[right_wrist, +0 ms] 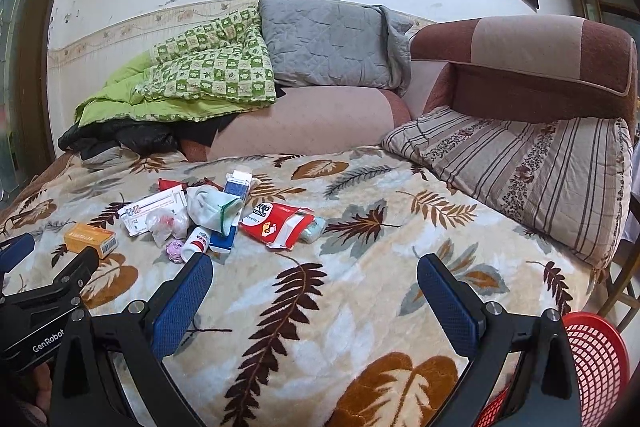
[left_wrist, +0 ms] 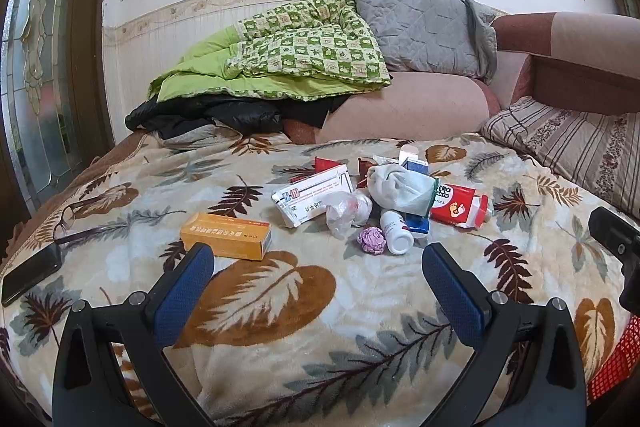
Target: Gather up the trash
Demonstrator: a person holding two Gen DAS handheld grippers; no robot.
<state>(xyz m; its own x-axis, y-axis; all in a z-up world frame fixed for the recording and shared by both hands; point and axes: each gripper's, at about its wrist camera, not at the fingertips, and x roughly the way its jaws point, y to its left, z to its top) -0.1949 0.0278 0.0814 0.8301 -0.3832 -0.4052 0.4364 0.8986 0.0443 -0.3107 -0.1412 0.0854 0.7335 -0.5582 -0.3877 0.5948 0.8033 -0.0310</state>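
Here, left gripper (left_wrist: 318,267) spread wide, empty, right gripper (right_wrist: 314,277) likewise released, trash pile (left_wrist: 384,203) mid-blanket (left_wrist: 280,347), orange box (left_wrist: 226,235) apart, red basket (right_wrist: 596,359) at near right edge.

Phone (left_wrist: 32,273), glasses (left_wrist: 70,217) — striped pillow (right_wrist: 520,171)

trash pile (left_wrist: 376,203) on blanket (left_wrist: 280,307) — basket (right_wrist: 592,359) right

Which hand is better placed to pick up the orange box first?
Left. The orange box lies just beyond the open left tongs, by their left finger. The right tongs, also open, sit further right, nearer the red basket.
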